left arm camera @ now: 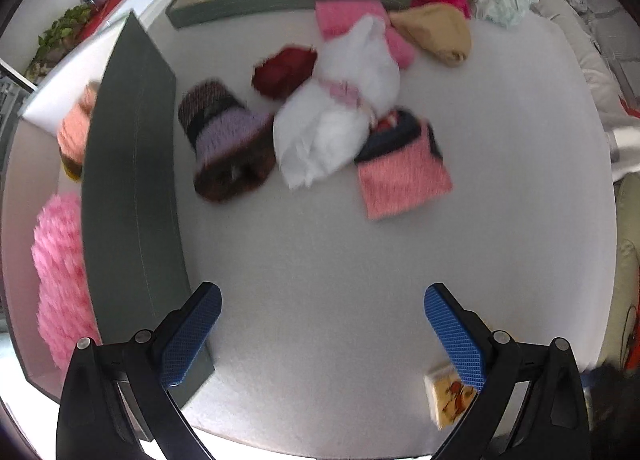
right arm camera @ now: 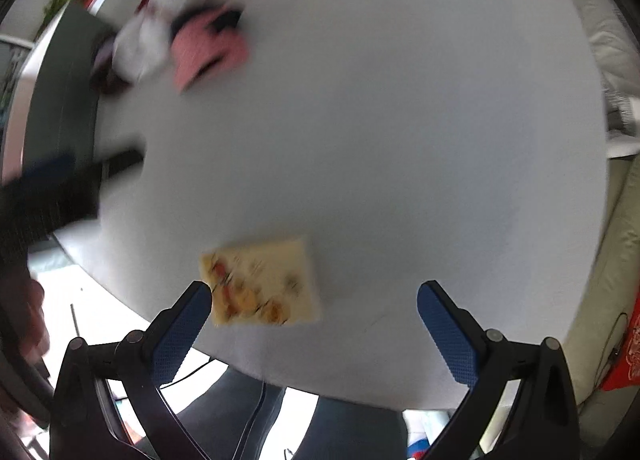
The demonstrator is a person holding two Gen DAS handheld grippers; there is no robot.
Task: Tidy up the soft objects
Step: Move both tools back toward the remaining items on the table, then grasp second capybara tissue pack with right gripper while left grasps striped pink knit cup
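Left gripper (left arm camera: 322, 296) fingers spread apart, empty, above white table (left arm camera: 320, 280). Right gripper (right arm camera: 314, 296) fingers also apart, empty. Knit hat (left arm camera: 224, 140) lies on its side beside green bin wall (left arm camera: 132, 180), long axis running away from camera, open brim toward camera. White cloth (left arm camera: 336, 116) just right of hat, touching pink cloth (left arm camera: 404, 176). Yellow patterned packet (right arm camera: 262, 280) flat near table edge, between right gripper fingers; view blurred
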